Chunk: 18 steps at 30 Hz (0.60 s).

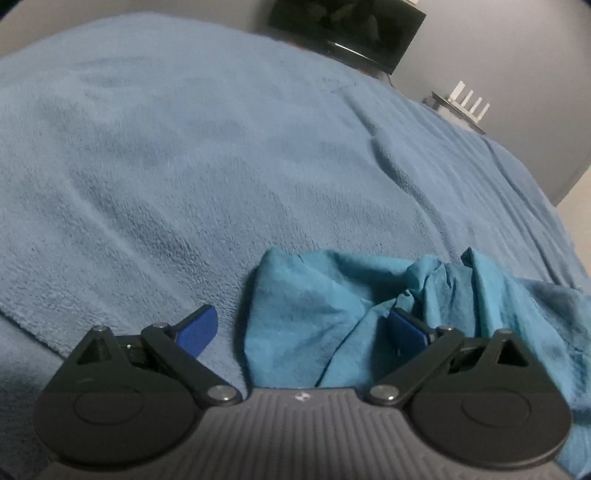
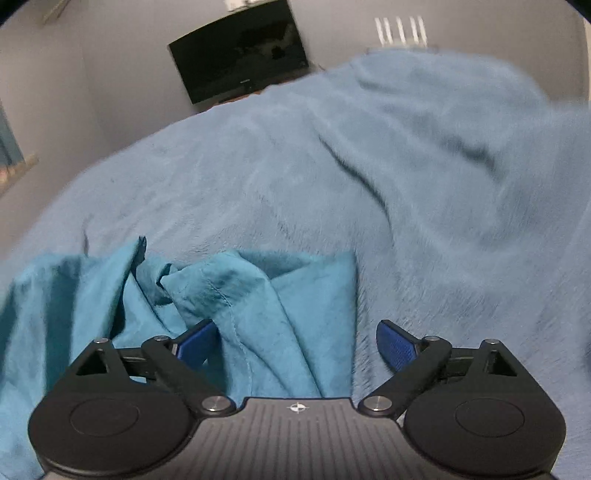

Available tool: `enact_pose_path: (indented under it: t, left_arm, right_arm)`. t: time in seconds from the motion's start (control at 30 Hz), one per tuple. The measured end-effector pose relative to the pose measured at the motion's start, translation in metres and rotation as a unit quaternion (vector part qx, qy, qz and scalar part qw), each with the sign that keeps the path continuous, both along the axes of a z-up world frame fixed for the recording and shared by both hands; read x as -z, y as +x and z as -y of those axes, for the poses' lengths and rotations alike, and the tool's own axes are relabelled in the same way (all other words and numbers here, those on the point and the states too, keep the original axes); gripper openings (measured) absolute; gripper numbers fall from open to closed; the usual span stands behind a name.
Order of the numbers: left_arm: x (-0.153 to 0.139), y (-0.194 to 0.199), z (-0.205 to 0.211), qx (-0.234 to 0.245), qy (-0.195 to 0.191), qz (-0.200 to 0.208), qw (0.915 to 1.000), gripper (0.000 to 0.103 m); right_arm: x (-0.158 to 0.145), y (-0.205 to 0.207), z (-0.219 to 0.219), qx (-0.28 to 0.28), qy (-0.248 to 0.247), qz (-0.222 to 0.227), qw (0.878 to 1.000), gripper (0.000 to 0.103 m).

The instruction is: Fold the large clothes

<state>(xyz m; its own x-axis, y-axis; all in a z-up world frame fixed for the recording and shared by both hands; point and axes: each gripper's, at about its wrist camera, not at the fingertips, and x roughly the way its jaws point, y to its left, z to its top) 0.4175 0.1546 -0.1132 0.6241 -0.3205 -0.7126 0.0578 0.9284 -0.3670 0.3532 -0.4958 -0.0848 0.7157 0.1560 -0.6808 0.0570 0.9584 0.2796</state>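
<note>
A teal garment (image 1: 325,314) lies crumpled on a light blue fleece blanket (image 1: 184,166). In the left wrist view its left edge sits between the fingers of my left gripper (image 1: 301,332), which is open; the right blue pad (image 1: 406,332) is partly tucked under a fold. In the right wrist view the garment (image 2: 258,314) fills the lower left. My right gripper (image 2: 295,341) is open, its jaws wide apart, with the garment's right edge between them and the right pad (image 2: 395,347) over bare blanket (image 2: 406,203).
A dark TV screen (image 2: 240,62) stands on the grey wall beyond the bed, also in the left wrist view (image 1: 351,26). A white router with antennas (image 1: 465,103) sits on a small shelf. The blanket is rumpled at the far right (image 2: 461,147).
</note>
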Motion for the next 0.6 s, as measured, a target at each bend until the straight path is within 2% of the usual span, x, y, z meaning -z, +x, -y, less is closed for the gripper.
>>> enact_pose_path:
  t: [0.07,0.13,0.17,0.2,0.23,0.3,0.33,0.4,0.47,0.53,0.6]
  left_arm:
    - [0.000,0.001,0.003,0.006,0.007,0.001,1.0000,0.096]
    - [-0.004,-0.004,0.006,0.024,0.014,0.009,0.9996,0.076]
    - [-0.008,-0.008,0.011,0.036,0.017,0.015,0.9991,0.058]
    - [-0.012,-0.014,0.014,0.046,0.029,0.024,0.9982,0.047]
    - [-0.016,-0.019,0.022,0.060,0.054,0.040,0.9959,0.040]
    - [-0.024,-0.030,0.036,0.079,0.096,0.061,0.9904,0.023]
    - [-0.027,-0.034,0.043,0.079,0.125,0.072,0.9864,0.018]
    - [-0.036,-0.046,0.052,0.081,0.161,0.095,0.9790,0.008]
    - [-0.046,-0.060,0.056,0.075,0.179,0.119,0.9738,0.005]
    - [-0.058,-0.073,0.057,0.059,0.186,0.144,0.9701,0.003]
    - [-0.072,-0.085,0.059,0.042,0.188,0.165,0.9673,0.003]
  right_arm:
    - [0.002,-0.003,0.003,-0.002,0.024,0.003,1.000,0.093]
    - [0.003,0.000,0.004,-0.009,0.032,0.012,0.999,0.086]
    - [0.004,0.000,0.003,-0.012,0.030,0.015,0.999,0.082]
    - [0.004,-0.001,0.000,-0.016,0.023,0.018,0.999,0.076]
    - [0.003,-0.002,-0.002,-0.018,0.018,0.022,0.999,0.074]
    - [-0.002,-0.009,-0.011,-0.019,0.009,0.033,0.999,0.058]
    - [-0.005,-0.012,-0.012,-0.020,0.001,0.039,0.999,0.053]
    - [-0.013,-0.020,-0.026,-0.022,-0.039,0.055,0.997,0.035]
    - [-0.022,-0.030,-0.047,-0.029,-0.108,0.075,0.991,0.025]
    - [-0.030,-0.044,-0.074,-0.036,-0.192,0.098,0.976,0.020]
    - [-0.036,-0.053,-0.093,-0.035,-0.251,0.123,0.959,0.015]
